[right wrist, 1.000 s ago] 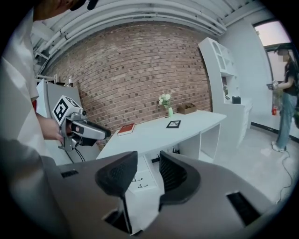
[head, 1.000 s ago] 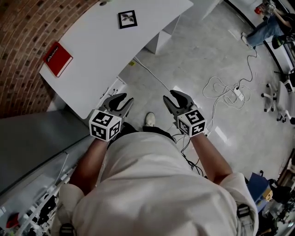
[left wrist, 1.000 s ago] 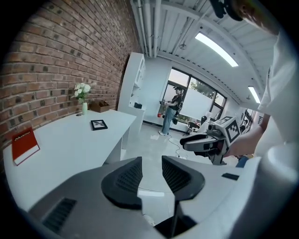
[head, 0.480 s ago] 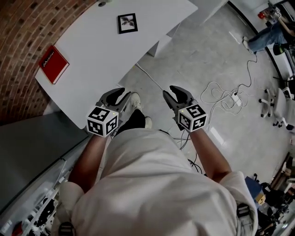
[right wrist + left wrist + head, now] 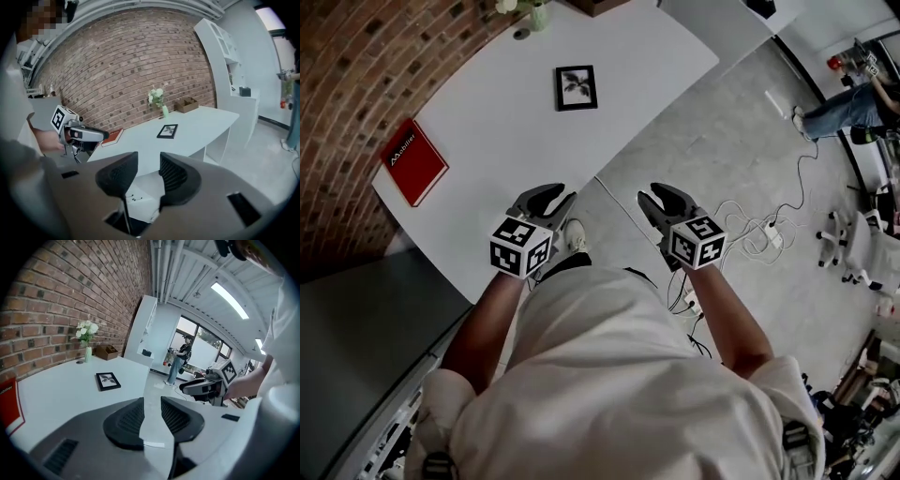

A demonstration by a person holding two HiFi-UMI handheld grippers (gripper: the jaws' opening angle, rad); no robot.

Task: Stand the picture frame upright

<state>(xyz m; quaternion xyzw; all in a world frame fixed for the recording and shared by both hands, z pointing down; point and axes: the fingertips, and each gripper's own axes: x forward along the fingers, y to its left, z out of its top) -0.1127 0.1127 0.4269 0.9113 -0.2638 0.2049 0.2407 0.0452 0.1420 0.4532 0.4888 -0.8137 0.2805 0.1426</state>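
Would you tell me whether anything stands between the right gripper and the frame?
Nothing visible does. Bare floor and table separate the right gripper from the frame; the book lies aside at left, the vase beyond the frame.

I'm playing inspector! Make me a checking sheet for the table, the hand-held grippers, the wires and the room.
Surface: white curved table, beside the wall.
Job's things: black picture frame lying flat, untouched.
Clutter: red book; white flowers in a green vase; brown box.
Grippers: left hand-held gripper open, empty, jaws have just been closing a little; right hand-held gripper open, empty.
Cables: white cables tangled on the grey floor.
Surroundings: red brick wall; a person far off.
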